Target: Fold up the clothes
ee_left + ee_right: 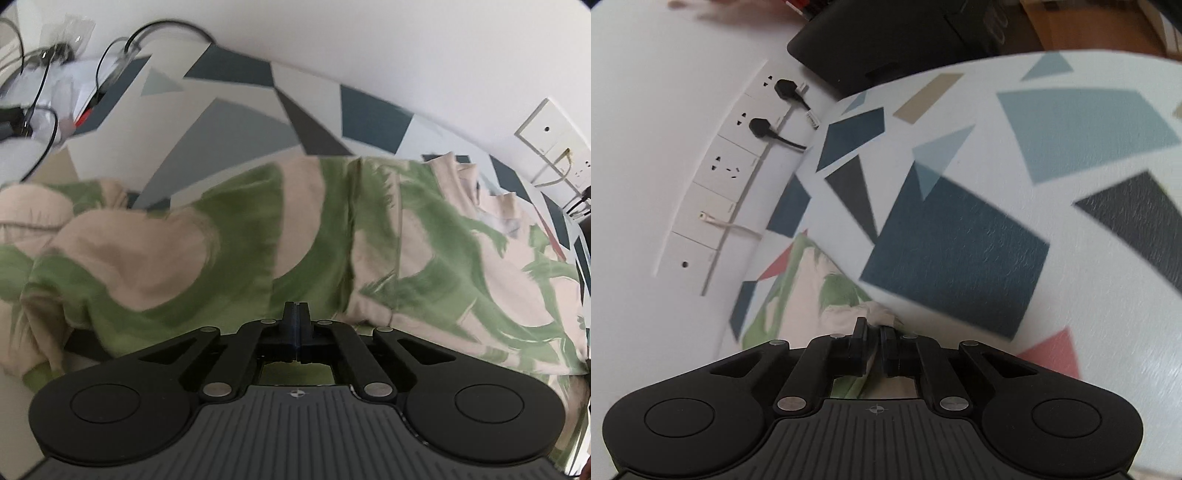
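The garment (236,236) is soft matt cloth, cream with green print, creased. The bench (960,251) cover looks faintly textured with a slight sheen, patterned in flat coloured shapes. Both the left claw (295,314) and right claw (873,328) are matt black plastic with dull metal pins.

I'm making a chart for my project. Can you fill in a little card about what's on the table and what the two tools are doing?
Clothing: green and cream garment, rumpled
Surface: table cover with blue, grey and red shapes
Left tool: shut, over the garment; a grip on cloth cannot be told
Right tool: shut on the garment's cream edge
Wall: sockets, two black plugs in
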{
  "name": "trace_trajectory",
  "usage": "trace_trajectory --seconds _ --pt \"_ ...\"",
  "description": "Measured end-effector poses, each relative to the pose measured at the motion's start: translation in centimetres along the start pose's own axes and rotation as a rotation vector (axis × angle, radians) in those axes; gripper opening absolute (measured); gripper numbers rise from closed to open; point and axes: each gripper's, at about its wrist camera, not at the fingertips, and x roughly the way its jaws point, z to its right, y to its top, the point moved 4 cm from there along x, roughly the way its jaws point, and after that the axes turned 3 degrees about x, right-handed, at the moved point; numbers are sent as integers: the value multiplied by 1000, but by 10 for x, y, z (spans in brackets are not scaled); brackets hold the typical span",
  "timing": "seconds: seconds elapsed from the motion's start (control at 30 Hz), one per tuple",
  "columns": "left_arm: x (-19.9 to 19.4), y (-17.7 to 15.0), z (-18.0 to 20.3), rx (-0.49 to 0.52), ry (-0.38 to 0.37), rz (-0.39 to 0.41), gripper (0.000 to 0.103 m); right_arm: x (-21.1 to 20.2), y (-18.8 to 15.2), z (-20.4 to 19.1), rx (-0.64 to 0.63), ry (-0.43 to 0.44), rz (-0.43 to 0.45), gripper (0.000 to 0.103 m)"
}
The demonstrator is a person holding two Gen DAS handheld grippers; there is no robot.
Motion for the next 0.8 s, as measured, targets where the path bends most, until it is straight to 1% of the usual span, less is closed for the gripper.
trace_trajectory --seconds 0.07,0.1,0.13,0.17,0.2,0.23,0.27,0.3,0.37,0.4,0.43,0.47,0.53,0.57,0.6,0.63,0.67,0.73,0.8 --pt "1 -2 -1 -9 -11 -4 0 3 -3 3 -16 -32 -13 7" --pt "1 -3 -1 -8 -17 -13 1 5 -4 4 -24 -48 -19 12" --pt "0 -3 0 -9 -20 -21 1 2 -6 3 -30 -52 -21 12" --pt "-3 -4 -1 -13 -17 -20 4 -1 -7 0 -36 -53 -21 21" --pt "-5 -4 -2 -17 -14 -19 6 -5 -9 -3 -41 -54 -22 33" --pt "-8 -6 -3 -20 -15 -18 12 -8 -11 -5 -46 -55 -22 39" --pt "-12 -8 -5 -28 -23 -15 18 -11 -12 -8 -52 -56 -23 48" --pt "-15 -10 -7 -35 -33 -10 21 -16 -15 -15 -77 -53 -15 52" --pt "-21 -16 -8 -19 -18 5 30 -29 -20 -36 -171 -24 17 51" --pt "-24 -19 -9 -10 -10 12 33 -34 -23 -47 -228 -11 35 51" --pt "-27 -22 -9 -2 -3 19 46 -39 -25 -59 -286 0 52 51" --pt "-29 -25 -10 6 5 26 59 -39 -23 -70 -320 9 69 54" --pt "-26 -28 -7 21 36 28 61 -36 -18 -89 -376 26 104 62" --pt "-24 -30 -6 28 51 29 61 -35 -15 -99 -404 34 121 70" --pt "-21 -31 -4 20 59 25 61 -33 -12 -109 -432 42 138 71" --pt "-17 -31 -2 11 68 20 61 -21 -5 -114 -453 24 132 71" --pt "-16 -31 3 33 103 42 61 -6 3 -118 -473 -1 120 71" --pt "-11 -33 11 76 159 49 61 29 9 -121 -549 -87 88 70" --pt "-7 -35 19 116 198 59 71 63 15 -124 -627 -177 55 70"
